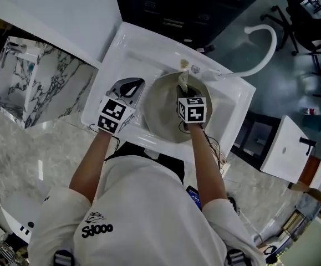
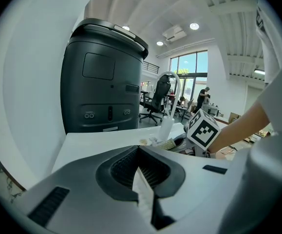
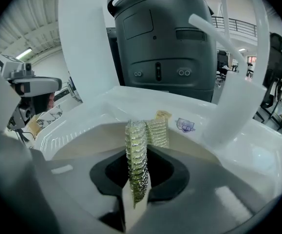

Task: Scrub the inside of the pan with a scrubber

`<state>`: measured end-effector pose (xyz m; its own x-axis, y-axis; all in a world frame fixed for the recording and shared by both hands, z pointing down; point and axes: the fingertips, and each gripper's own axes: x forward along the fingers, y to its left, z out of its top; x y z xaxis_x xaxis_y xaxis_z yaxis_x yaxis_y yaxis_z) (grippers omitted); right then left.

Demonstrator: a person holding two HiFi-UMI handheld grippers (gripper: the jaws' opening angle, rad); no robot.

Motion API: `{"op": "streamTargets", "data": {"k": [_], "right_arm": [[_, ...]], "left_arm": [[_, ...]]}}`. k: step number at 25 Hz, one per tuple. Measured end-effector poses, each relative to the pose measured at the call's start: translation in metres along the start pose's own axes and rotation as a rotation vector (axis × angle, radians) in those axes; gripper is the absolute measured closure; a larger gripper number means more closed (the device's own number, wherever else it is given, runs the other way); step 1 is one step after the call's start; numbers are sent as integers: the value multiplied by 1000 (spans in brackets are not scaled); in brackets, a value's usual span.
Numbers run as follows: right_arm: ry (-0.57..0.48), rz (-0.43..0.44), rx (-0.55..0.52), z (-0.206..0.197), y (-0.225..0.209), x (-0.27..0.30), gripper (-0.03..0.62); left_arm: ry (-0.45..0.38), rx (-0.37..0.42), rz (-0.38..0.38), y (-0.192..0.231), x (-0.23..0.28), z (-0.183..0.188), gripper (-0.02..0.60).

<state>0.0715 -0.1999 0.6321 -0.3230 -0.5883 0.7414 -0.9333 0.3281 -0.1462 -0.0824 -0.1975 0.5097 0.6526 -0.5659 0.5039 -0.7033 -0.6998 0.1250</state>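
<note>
Two grippers, one pan [image 1: 161, 115] sitting in the sink [image 1: 121, 54]. Just left of the pan's rim, the left gripper [image 1: 130, 87] has its jaws pressed together with nothing between them. Over the pan's far side, the right gripper [image 1: 185, 96] is clamped on the scrubber [image 3: 137, 155]. Scrubbing looks underway at best, with most of the inside probably left. Whether the scrubber touches the pan is hard to tell, and the right arm hides its near rim.

Round pale pan [image 1: 164, 114] in white sink [image 1: 229, 108], glittery yellow-green scrubber [image 3: 137, 152] upright at its far side
</note>
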Motion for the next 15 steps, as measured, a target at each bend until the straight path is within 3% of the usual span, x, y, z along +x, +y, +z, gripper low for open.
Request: {"op": "streamTargets", "data": {"k": [15], "right_arm": [[-9, 118, 125, 12, 19, 36, 520]], "left_arm": [[4, -39, 47, 13, -9, -5, 577]]}}
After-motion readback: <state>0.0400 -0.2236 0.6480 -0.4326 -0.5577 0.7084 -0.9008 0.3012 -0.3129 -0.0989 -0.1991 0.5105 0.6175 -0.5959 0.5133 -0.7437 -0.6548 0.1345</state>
